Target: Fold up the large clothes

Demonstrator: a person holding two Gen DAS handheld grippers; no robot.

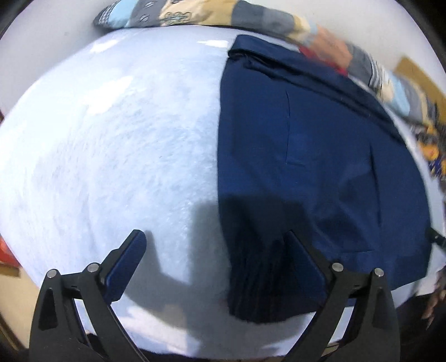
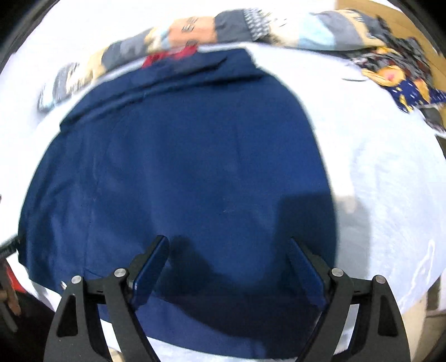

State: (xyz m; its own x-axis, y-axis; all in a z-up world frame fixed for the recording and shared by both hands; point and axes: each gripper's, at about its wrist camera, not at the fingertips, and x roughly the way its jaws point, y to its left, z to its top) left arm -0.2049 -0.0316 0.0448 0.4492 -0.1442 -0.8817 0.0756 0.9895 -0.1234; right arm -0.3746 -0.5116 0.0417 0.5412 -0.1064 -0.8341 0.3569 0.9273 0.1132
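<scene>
Left-wrist view: one pair of left tongs [image 1: 214, 245] with two blue-padded fingers [image 1: 126, 267] set wide apart, nothing between the pads. The left finger hangs over bare white surface [image 1: 111, 144]; the right finger hangs over the near left corner of one navy garment [image 1: 320, 156]. The garment lies flat on the surface, right of centre, its long axis running from the near edge away toward the far edge, where a folded band of the same cloth crosses it. Beyond it lies one patterned multicoloured cloth [image 1: 172, 14], blurred.

Right-wrist view: one pair of right tongs [image 2: 228, 261], two fingers likewise spread, both over the near hem of the same navy garment [image 2: 195, 156], gripping nothing. White surface [image 2: 384, 181] shows at right; the patterned cloth [image 2: 278, 30] lines the far edge.
</scene>
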